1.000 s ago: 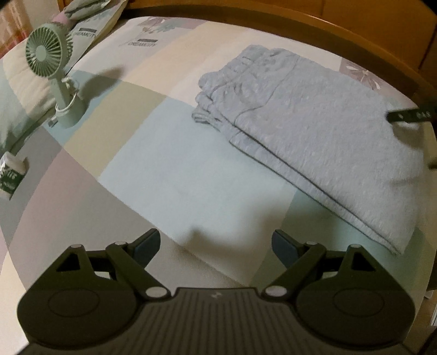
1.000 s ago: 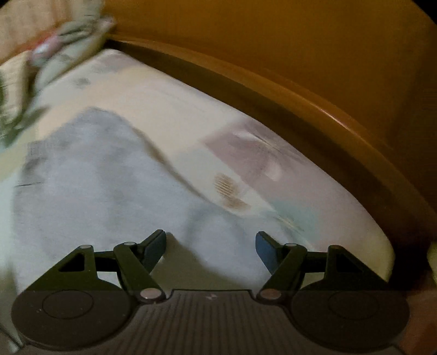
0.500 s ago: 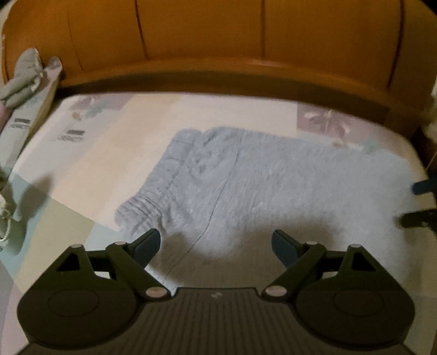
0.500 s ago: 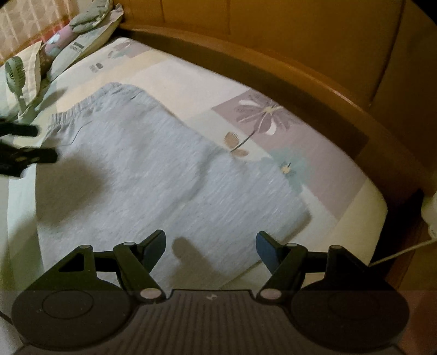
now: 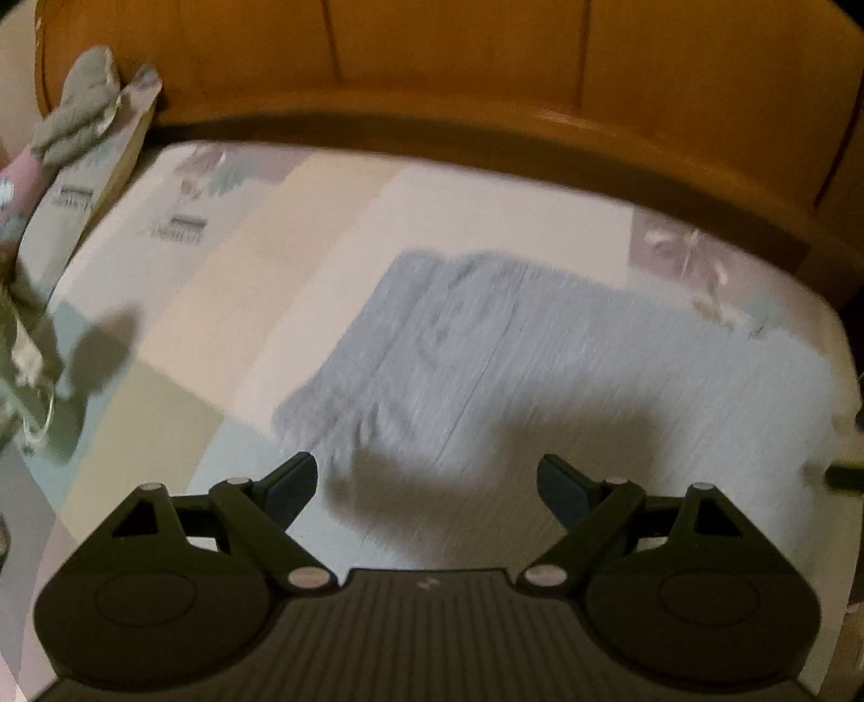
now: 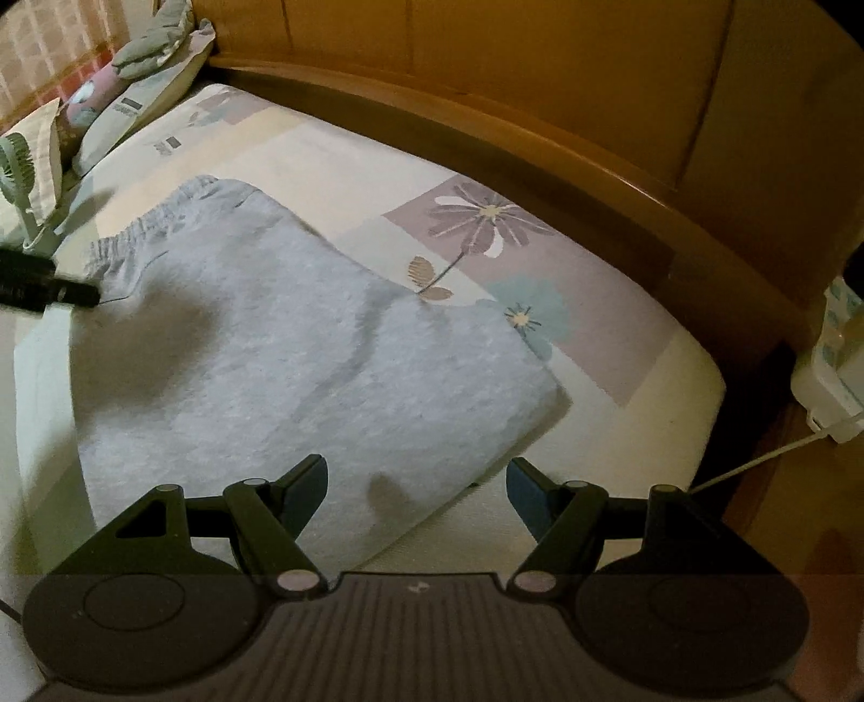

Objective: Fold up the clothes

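Note:
Grey trousers (image 5: 540, 367) lie folded flat on the patchwork bed sheet (image 5: 227, 302), their gathered waistband (image 6: 135, 232) toward the pillows. My left gripper (image 5: 426, 480) hangs open over the waistband end, nothing between its fingers. In the right wrist view the same trousers (image 6: 302, 356) spread from the waistband to a folded edge near the bed's right side. My right gripper (image 6: 416, 480) is open above that near right corner, holding nothing. A dark finger of the left gripper (image 6: 48, 283) shows at the left edge of that view, by the waistband.
A wooden headboard (image 5: 486, 70) curves behind the bed. Pillows with a grey cloth (image 6: 151, 48) lie at the far left. A small green fan (image 6: 16, 167) stands near them. A white device with a cable (image 6: 831, 372) sits past the bed's right edge.
My left gripper swept from the bare sheet near the fan to over the trousers' waistband end. The right gripper shifted a little toward the near right corner; both stayed open.

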The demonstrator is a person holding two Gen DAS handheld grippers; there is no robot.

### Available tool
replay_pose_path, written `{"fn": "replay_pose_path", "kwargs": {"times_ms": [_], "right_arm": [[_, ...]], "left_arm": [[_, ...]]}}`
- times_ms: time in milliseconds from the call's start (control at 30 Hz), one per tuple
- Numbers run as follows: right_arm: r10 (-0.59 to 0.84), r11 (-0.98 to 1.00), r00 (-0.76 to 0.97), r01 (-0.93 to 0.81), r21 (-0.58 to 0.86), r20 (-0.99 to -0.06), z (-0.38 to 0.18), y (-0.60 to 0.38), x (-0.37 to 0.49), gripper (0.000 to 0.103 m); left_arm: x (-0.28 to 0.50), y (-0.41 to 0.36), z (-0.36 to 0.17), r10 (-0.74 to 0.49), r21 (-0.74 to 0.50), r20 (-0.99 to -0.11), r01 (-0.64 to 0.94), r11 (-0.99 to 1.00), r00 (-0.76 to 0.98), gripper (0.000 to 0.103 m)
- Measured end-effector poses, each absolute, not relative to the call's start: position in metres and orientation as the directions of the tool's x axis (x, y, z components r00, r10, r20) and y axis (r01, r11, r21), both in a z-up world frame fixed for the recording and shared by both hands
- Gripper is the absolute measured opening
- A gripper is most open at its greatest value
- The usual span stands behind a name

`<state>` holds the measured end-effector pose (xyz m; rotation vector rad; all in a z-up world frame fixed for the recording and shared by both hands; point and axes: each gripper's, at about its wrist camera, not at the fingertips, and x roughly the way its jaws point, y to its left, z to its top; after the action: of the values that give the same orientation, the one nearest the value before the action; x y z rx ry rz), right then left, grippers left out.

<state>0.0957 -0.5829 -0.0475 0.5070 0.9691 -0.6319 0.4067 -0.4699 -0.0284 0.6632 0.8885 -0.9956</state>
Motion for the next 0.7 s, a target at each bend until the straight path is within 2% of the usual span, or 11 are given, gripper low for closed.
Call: {"fn": "replay_pose_path", "kwargs": {"times_ms": [400, 700], "right_arm": [[-0.234, 0.732, 0.439, 0.667, 0.140, -0.868, -0.046, -0.565, 0.103, 0.077], [-0.225, 0.716, 0.434, 0.681, 0.154, -0.872, -0.051, -0.563, 0.099, 0.077]], "left_arm": [[0.387, -0.534, -0.042, -0.464, 0.018, -0.864, 0.935, 0.354, 0.192, 0.089], [0.383, -0.558, -0.067, -0.432, -0.005, -0.890, 0.944, 0.330, 0.146, 0.089]]}}
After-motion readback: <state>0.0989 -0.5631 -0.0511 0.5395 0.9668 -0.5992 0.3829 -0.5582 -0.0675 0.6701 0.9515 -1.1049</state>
